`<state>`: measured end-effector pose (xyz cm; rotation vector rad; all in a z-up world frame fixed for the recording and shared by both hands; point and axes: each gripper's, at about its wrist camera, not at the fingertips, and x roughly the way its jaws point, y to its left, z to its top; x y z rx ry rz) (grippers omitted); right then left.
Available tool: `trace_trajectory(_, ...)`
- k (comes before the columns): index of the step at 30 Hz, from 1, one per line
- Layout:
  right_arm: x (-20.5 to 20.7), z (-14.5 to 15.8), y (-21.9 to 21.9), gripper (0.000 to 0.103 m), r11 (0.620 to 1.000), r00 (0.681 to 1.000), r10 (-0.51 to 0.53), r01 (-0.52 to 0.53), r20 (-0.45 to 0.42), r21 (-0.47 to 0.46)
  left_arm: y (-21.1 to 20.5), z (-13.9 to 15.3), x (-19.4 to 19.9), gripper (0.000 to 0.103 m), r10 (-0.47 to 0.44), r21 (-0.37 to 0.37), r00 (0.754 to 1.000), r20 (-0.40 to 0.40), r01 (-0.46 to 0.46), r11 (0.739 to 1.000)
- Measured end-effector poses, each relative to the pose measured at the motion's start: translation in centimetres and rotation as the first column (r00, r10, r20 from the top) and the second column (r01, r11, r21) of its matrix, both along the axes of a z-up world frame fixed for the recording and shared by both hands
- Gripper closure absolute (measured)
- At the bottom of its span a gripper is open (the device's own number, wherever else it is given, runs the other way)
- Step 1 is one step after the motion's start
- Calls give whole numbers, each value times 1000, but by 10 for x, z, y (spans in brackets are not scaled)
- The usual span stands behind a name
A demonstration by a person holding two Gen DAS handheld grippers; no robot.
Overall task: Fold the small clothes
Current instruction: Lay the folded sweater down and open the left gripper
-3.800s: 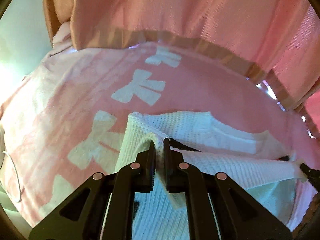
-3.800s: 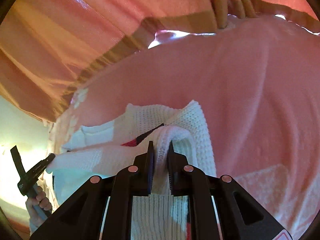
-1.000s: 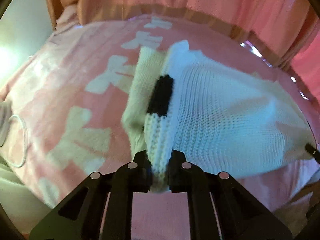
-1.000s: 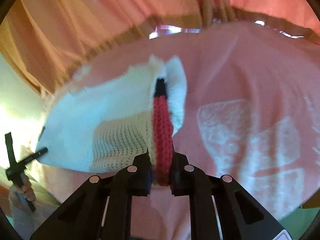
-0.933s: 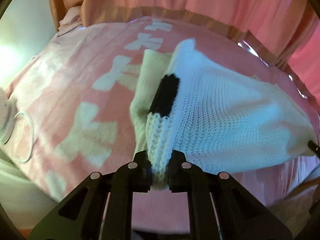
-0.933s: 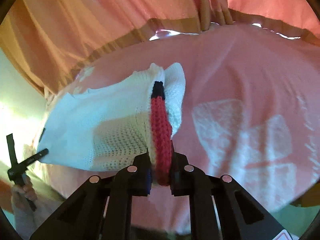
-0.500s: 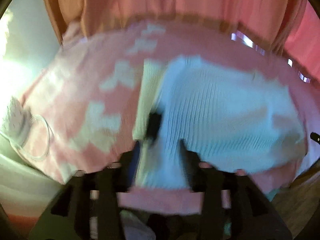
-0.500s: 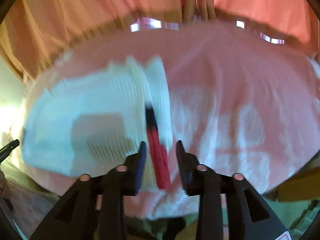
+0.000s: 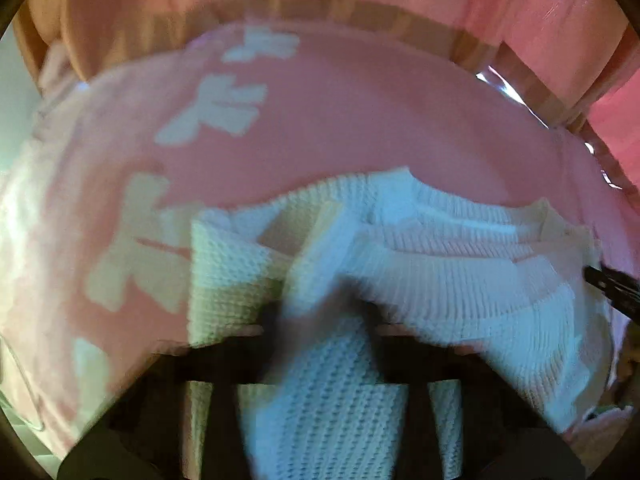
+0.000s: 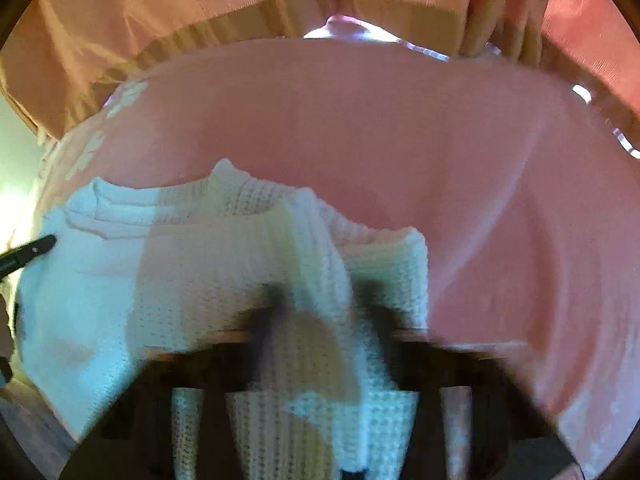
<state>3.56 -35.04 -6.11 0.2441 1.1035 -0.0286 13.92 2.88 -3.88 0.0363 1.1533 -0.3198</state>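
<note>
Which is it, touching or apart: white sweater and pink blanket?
Touching. The left wrist view shows the white sweater lying crumpled directly on the pink blanket.

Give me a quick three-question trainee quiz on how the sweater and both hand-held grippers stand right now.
1. True or false: the white knitted sweater lies in rumpled layers on the pink blanket with pale bow prints.
2. Multiple choice: the jaws of the left hand-held gripper are A) apart, with knit lying between them; B) clamped tight on a red cuff; C) out of view.
3. Fill in: in the right wrist view, the sweater's knit lies ____ the two fingers of the right hand-held gripper.
Key: 1 true; 2 A; 3 between.
</note>
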Motion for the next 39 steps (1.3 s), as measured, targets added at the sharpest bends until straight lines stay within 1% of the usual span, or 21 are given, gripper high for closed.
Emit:
trace_trajectory(3, -18, 49, 5, 97, 999, 987, -11, 6, 163, 36, 6, 37, -12, 97, -4, -60, 992, 123, 12, 998)
trace_trajectory(6, -43, 104, 1, 97, 994, 935, -41, 2, 353, 110, 25, 91, -28, 97, 33, -196, 970, 241, 16, 981)
trace_trajectory(7, -47, 112, -3, 97, 996, 919, -52, 22, 390, 82, 27, 95, -26, 97, 49, -197, 965, 259, 3, 980)
trace_trajectory(8, -40, 103, -7, 97, 998, 931, -61, 60, 359, 14, 27, 92, -20, 97, 61, -157, 959, 275, -17, 987)
trace_trajectory(9, -24, 78, -14, 97, 995, 963, -84, 93, 257, -23, 25, 84, -12, 96, 62, -111, 961, 268, -33, 993)
trace_trajectory(12, 2, 9, -26, 97, 988, 989, -146, 145, 2, 42, 18, 27, 19, 96, 89, -16, 993, 81, -88, 996)
trace_trajectory(13, -1, 11, -21, 97, 989, 989, -144, 144, 18, 24, 17, 17, 20, 96, 95, -6, 994, 50, -95, 995)
trace_trajectory(16, -14, 40, -6, 97, 995, 987, -94, 97, 132, -15, 12, 29, 9, 96, 54, 17, 991, 122, -57, 998)
trace_trajectory(18, -9, 22, -12, 97, 992, 992, -108, 111, 71, -51, 11, 17, 14, 96, 50, 60, 992, 113, -57, 997)
trace_trajectory(19, -4, -2, -17, 97, 992, 993, -120, 120, -15, -31, 13, 9, 18, 95, 57, 58, 995, 80, -62, 996)
trace_trajectory(21, -7, -3, -20, 97, 991, 991, -131, 131, -2, -21, 15, -3, 21, 95, 67, 57, 997, 30, -68, 996)
trace_trajectory(24, -19, 29, -13, 90, 990, 989, -134, 136, 61, -34, 13, 19, 11, 90, 61, 56, 994, 93, -67, 996)
trace_trajectory(25, -26, 44, -10, 85, 987, 983, -146, 152, 115, -52, 13, 33, 6, 86, 60, 35, 991, 122, -64, 997)
trace_trajectory(26, -33, 55, -5, 82, 985, 976, -144, 157, 163, -71, 12, 42, 0, 73, 70, 27, 986, 148, -74, 997)
trace_trajectory(28, -37, 71, 8, 82, 990, 969, -111, 128, 223, -64, 12, 60, -11, 57, 88, -5, 970, 226, -89, 996)
trace_trajectory(29, -38, 72, 15, 83, 993, 969, -95, 107, 228, -43, 9, 65, -16, 55, 85, -16, 967, 242, -83, 996)
trace_trajectory(32, -25, 48, 34, 99, 1000, 990, -15, 14, 141, 10, -9, 58, -18, 55, 36, -14, 973, 228, -34, 999)
trace_trajectory(34, -15, 23, 35, 103, 998, 999, -16, 19, 48, -66, -24, 39, -15, 55, -2, 34, 983, 183, -4, 999)
trace_trajectory(36, -9, -2, 18, 103, 980, 996, -89, 83, -26, -183, -31, 13, -8, 55, -11, 139, 991, 135, -8, 990)
trace_trajectory(37, -11, -2, 8, 103, 988, 994, -104, 101, -20, -119, -27, -2, -3, 56, 9, 175, 995, 97, -26, 984)
trace_trajectory(39, -19, 12, 0, 103, 991, 992, -128, 129, 9, -34, -18, -8, -1, 54, 41, 144, 996, 82, -52, 988)
